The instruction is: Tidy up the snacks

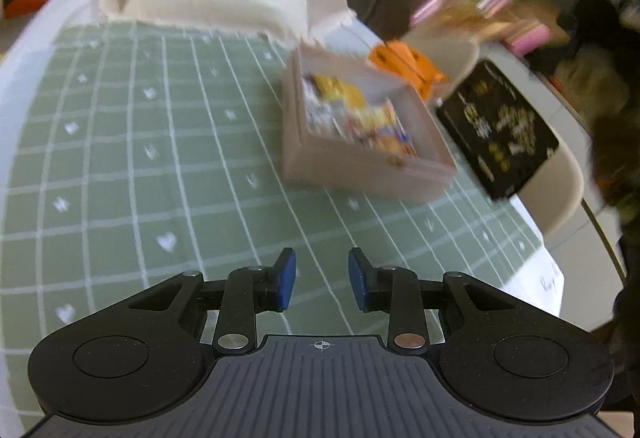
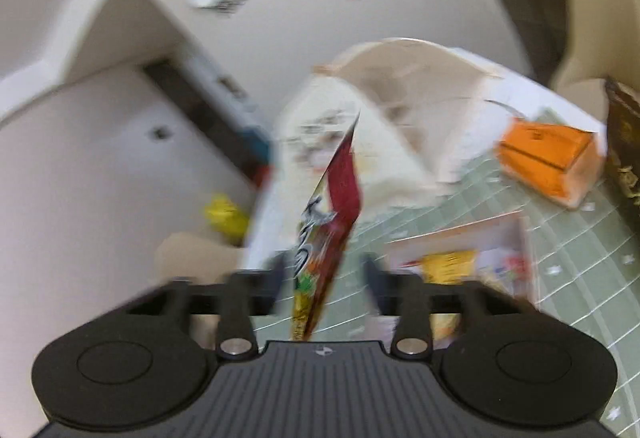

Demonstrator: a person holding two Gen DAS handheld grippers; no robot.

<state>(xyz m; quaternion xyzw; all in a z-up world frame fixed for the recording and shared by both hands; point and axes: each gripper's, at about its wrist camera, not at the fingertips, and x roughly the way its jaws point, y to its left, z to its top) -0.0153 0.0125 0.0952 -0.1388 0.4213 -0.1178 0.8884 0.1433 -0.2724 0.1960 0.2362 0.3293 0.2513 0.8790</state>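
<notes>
Left tool [image 1: 322,278] apart, empty; right tool [image 2: 326,278] apart around one snack packet [image 2: 328,222]; one box [image 1: 360,154].

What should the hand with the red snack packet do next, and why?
Probably carry the red foil snack packet rightward over the open cardboard box, since other packets already lie there. The right gripper looks open around the packet, though blur hides any contact.
</notes>
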